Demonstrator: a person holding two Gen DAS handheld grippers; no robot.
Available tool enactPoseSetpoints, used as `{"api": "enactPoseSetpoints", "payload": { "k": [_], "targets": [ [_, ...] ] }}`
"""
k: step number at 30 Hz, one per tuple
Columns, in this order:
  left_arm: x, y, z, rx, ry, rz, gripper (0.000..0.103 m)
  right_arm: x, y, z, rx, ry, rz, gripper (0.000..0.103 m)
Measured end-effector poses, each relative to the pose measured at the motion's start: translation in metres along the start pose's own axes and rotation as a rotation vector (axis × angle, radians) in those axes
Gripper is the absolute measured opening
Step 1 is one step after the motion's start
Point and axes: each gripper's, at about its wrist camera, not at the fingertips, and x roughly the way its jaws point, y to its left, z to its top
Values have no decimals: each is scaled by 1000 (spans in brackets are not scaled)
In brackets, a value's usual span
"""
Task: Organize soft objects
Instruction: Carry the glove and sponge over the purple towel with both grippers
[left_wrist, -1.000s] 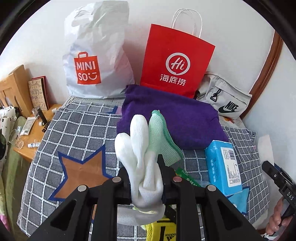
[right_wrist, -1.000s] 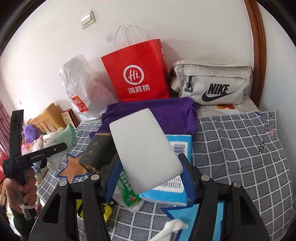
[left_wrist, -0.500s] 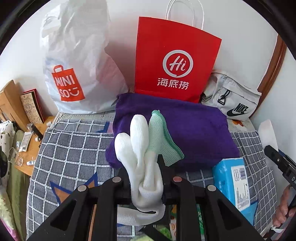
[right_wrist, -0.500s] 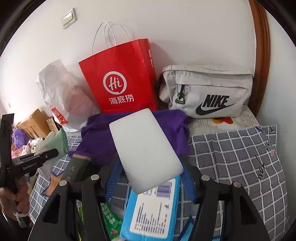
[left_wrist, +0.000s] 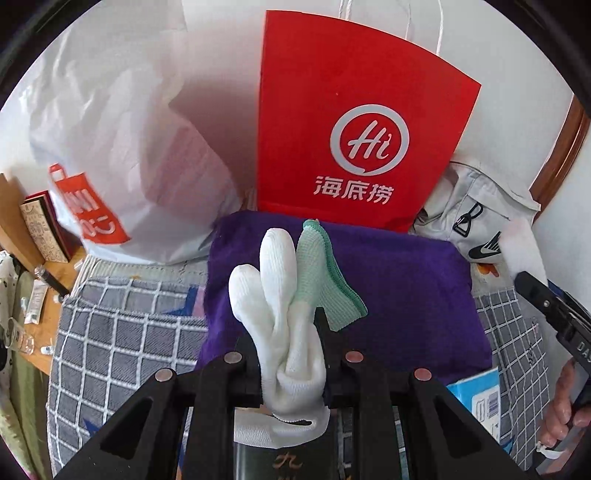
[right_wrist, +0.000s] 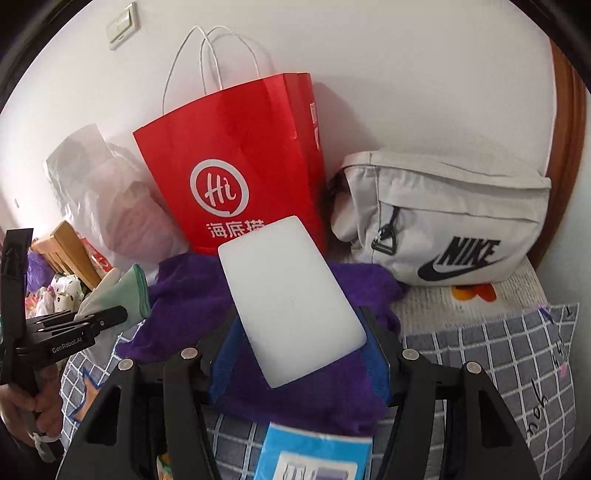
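Observation:
My left gripper (left_wrist: 286, 332) is shut on a bundle of white and mint-green socks (left_wrist: 280, 280) that stands up between its jaws, held over the near edge of a folded purple towel (left_wrist: 406, 288). My right gripper (right_wrist: 299, 332) is shut on a white rectangular sponge (right_wrist: 291, 295), tilted, above the same purple towel (right_wrist: 192, 306). The left gripper with the socks (right_wrist: 122, 288) shows at the left of the right wrist view. The right gripper (left_wrist: 546, 302) shows at the right edge of the left wrist view.
A red paper bag (left_wrist: 351, 125) stands behind the towel against the wall, a white Miniso plastic bag (left_wrist: 122, 147) to its left, a grey Nike bag (right_wrist: 443, 221) to its right. A blue tissue pack (right_wrist: 314, 458) lies on the checked bedspread (left_wrist: 118, 339). A wooden bedside table (left_wrist: 40, 266) stands at left.
Both grippers have moved forward toward the red bag and purple towel, which now loom larger. The socks and sponge stay gripped as before.

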Motion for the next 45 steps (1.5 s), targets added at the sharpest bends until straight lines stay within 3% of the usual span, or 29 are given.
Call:
{"api": "enactPoseSetpoints", "payload": {
  "k": [6, 10, 14, 19, 23, 32, 39, 42, 45],
  "targets": [
    [27, -5, 15, 23, 19, -11, 20, 38, -7, 7, 0, 41, -9, 61],
    [55, -4, 20, 23, 44, -18, 20, 62, -14, 1, 0, 80, 40, 61],
    [79, 4, 24, 10, 74, -42, 20, 89, -24, -7, -8, 140, -22, 61],
    [104, 14, 20, -23, 136, -49, 20, 115, -41, -17, 34, 211, -27, 61],
    [111, 18, 20, -39, 146, -61, 20, 122, -45, -15, 63, 236, 17, 61],
    [116, 21, 26, -76, 142, -119, 20, 140, -45, -11, 51, 297, -19, 61],
    [119, 17, 25, -68, 144, -123, 22, 144, -50, -13, 58, 329, -24, 61],
    [123, 14, 24, -71, 146, -126, 26, 150, -44, -17, 47, 340, -24, 63],
    [124, 10, 24, -52, 151, -99, 45, 150, -42, -19, 42, 345, -9, 69]
  ]
}}
